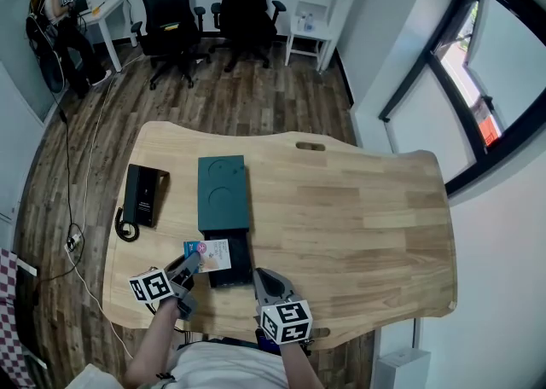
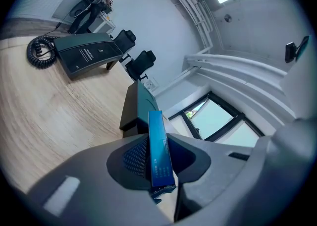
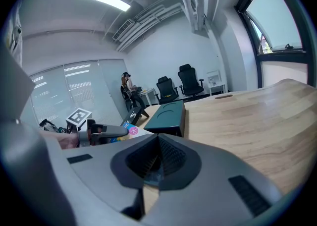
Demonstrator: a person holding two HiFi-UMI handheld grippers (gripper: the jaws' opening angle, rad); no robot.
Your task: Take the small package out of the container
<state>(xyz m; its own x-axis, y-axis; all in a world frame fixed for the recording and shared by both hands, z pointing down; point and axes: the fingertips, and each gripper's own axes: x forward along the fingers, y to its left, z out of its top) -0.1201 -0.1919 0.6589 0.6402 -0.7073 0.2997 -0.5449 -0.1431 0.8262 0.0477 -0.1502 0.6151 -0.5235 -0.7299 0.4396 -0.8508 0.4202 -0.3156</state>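
Note:
The small package (image 1: 209,253), a flat blue and white pack with a pink spot, is lifted just above the table at the left of the container's pulled-out drawer (image 1: 232,264). My left gripper (image 1: 194,262) is shut on its edge; in the left gripper view the blue package (image 2: 157,141) stands edge-on between the pads. The dark green container (image 1: 223,194) lies on the table beyond it. My right gripper (image 1: 261,276) hovers to the right of the drawer, jaws shut with nothing in them (image 3: 158,140). From there I see the package (image 3: 130,127) and the left gripper (image 3: 106,131).
A black desk telephone (image 1: 142,195) with a coiled cord lies left of the container. The wooden table (image 1: 358,225) stretches to the right. Two office chairs (image 1: 171,16) and a white side table stand behind; a person sits at a desk far left.

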